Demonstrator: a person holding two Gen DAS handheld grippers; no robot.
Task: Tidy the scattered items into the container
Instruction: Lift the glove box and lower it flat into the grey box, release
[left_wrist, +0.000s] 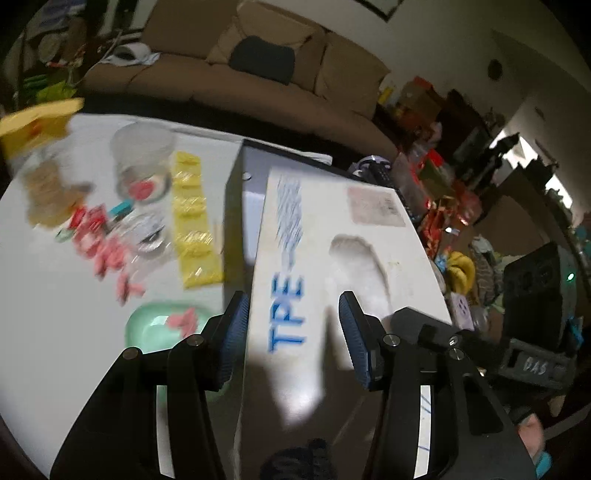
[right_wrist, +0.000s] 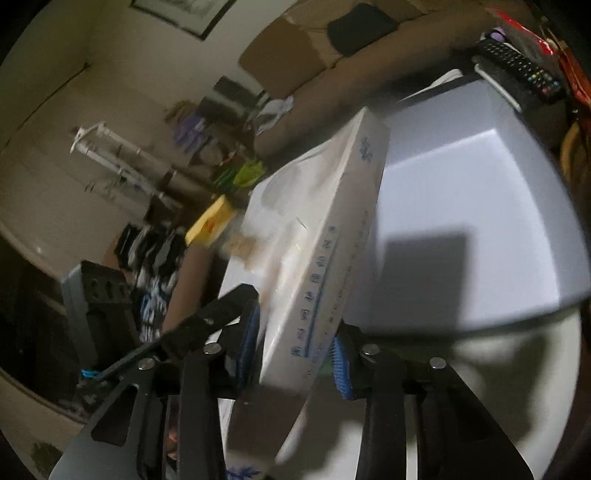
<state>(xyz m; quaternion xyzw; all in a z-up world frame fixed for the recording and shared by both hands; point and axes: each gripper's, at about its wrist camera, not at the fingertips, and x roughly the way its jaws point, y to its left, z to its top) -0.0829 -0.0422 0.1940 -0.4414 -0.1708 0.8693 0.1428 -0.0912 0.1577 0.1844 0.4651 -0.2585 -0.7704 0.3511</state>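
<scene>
A flat white box (left_wrist: 332, 258) printed "TPE" in blue is held tilted over the grey open container (right_wrist: 480, 206). My right gripper (right_wrist: 295, 358) is shut on the box's near end (right_wrist: 325, 236), blue pads on both faces. My left gripper (left_wrist: 291, 332) hangs over the box's top face with its jaws spread apart, open, one pad off the box's left edge. The container (left_wrist: 236, 177) shows behind the box in the left wrist view. Scattered on the white table (left_wrist: 55, 295): yellow sachets (left_wrist: 194, 221), red and pink wrapped pieces (left_wrist: 103, 243), a clear cup (left_wrist: 142, 162), a green dish (left_wrist: 159, 328).
A yellow-lidded jar (left_wrist: 40, 158) stands at the table's far left. A remote control (right_wrist: 517, 70) lies beyond the container. A brown sofa (left_wrist: 240, 66) runs behind the table. Clutter and bananas (left_wrist: 461, 269) sit to the right.
</scene>
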